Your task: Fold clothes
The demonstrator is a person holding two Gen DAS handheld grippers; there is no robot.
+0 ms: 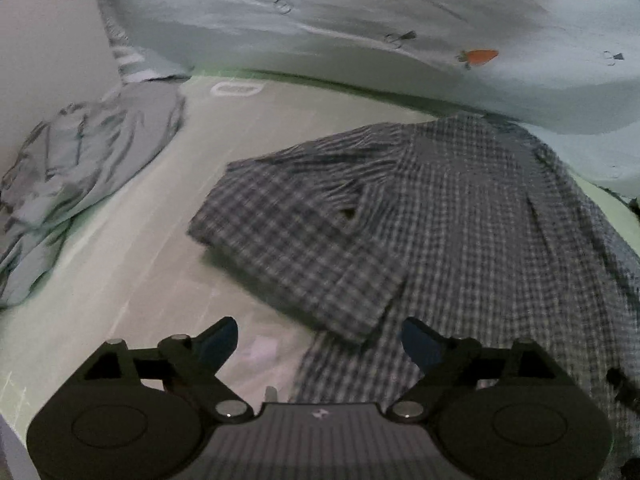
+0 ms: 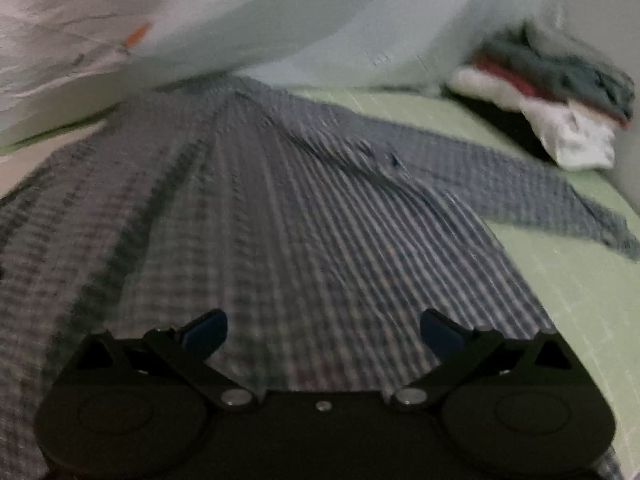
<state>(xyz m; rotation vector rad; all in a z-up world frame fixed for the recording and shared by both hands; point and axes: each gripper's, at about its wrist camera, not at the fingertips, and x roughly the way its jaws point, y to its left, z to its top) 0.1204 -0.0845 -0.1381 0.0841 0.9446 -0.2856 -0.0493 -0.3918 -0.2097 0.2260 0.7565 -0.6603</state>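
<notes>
- Left hand-held gripper (image 1: pixel 320 340) hangs with jaws apart, empty, over the checked shirt (image 1: pixel 400 208), one side folded in.
- Right hand-held gripper (image 2: pixel 324 334) gapes too, above the shirt, spread on the bed (image 2: pixel 560 272) for folding.

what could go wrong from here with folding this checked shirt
The folded-over sleeve lies loose on the checked shirt; with the left gripper open just above its corner, a nudge might flip it back.

The other sleeve is spread out toward the clothes pile; folding it with the open right gripper could drag the body askew.

The shirt's top edge sits against the pale bedding and may snag.
</notes>
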